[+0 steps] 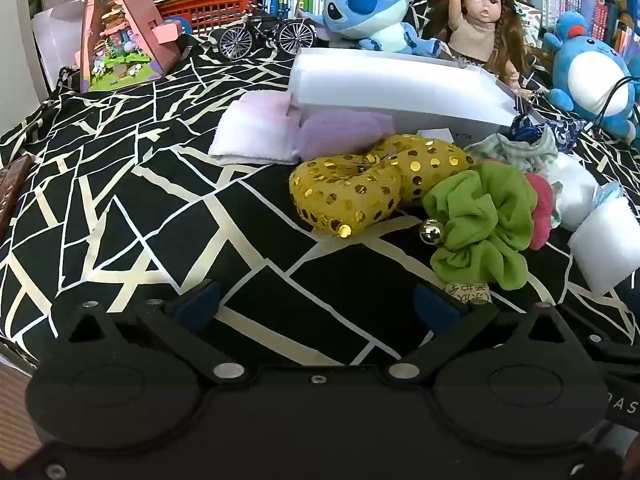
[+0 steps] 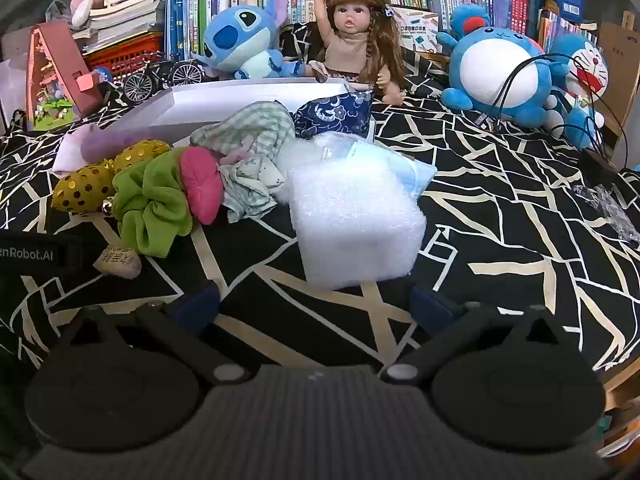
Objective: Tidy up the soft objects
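Both grippers are fully apart and hold nothing: the left gripper (image 1: 316, 300) hangs over bare patterned cloth (image 1: 120, 208) just in front of the green scrunchie (image 1: 480, 224), and the right gripper (image 2: 316, 300) hangs just in front of the white foam block (image 2: 356, 232). The soft objects lie in one loose heap near the middle of the cloth-covered tabletop. From the heap's left end to its right end: a folded white-and-lilac towel (image 1: 256, 132), a gold sequined cushion (image 1: 360, 188), the green scrunchie with a small bell (image 1: 431, 233), a pink pad (image 2: 202, 184), a green checked cloth (image 2: 256, 132), white fluff (image 2: 304, 156) and the foam block. A dark blue patterned pouch (image 2: 332, 116) rests at the heap's far side, against the white box (image 1: 400, 84). The box stands behind the heap; its interior is not visible from either view. At the far edge sit a blue plush (image 2: 244, 36), a doll (image 2: 352, 36) and a round blue plush (image 2: 496, 68).
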